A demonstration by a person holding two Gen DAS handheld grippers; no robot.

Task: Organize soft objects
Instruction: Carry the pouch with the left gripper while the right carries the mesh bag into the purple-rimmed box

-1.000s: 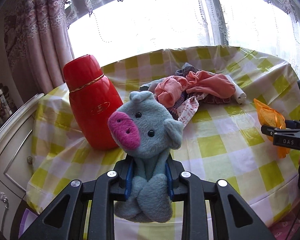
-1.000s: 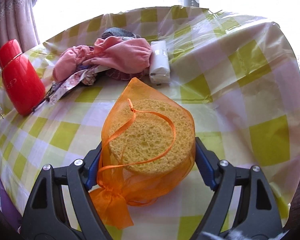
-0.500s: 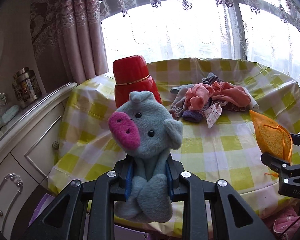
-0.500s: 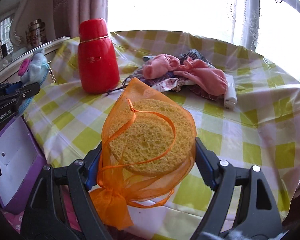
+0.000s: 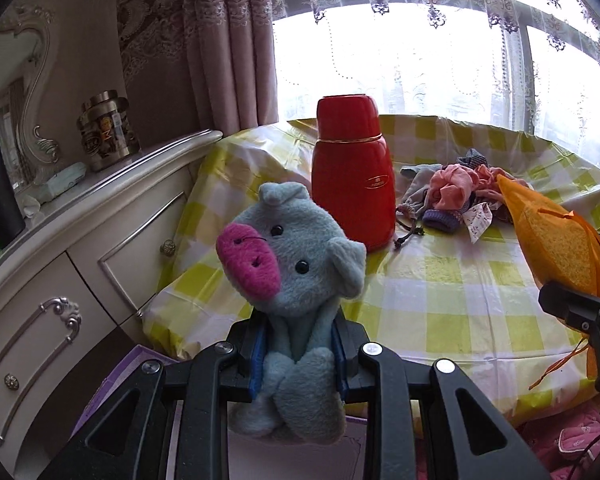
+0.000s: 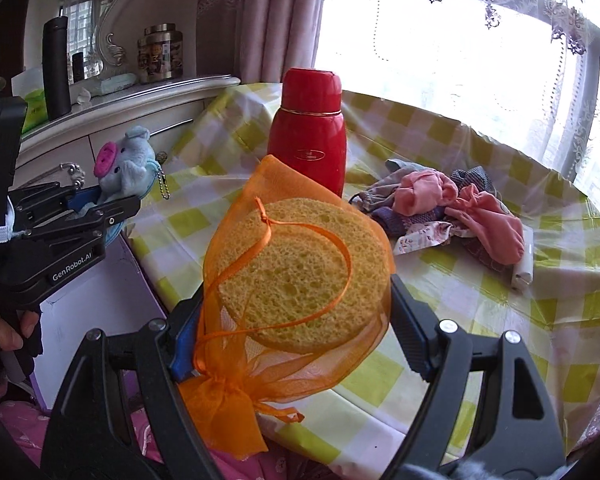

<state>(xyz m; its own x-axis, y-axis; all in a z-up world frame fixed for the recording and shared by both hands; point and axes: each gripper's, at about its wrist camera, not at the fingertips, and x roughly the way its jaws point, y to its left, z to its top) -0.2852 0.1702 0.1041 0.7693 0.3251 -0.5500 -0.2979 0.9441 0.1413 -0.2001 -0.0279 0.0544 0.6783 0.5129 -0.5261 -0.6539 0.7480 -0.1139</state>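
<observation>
The left gripper (image 5: 298, 354) held the toy pig (image 5: 296, 280) tight; the right gripper (image 6: 292, 320) hugged the bagged sponge (image 6: 296, 268). Both looked ready to drop into the purple box (image 6: 88, 296).

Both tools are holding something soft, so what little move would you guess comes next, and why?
Probably lower the left tool toward the purple box below it. It is clamped on the plush pig, already off the table edge; the right tool holds the netted sponge beside it.
</observation>
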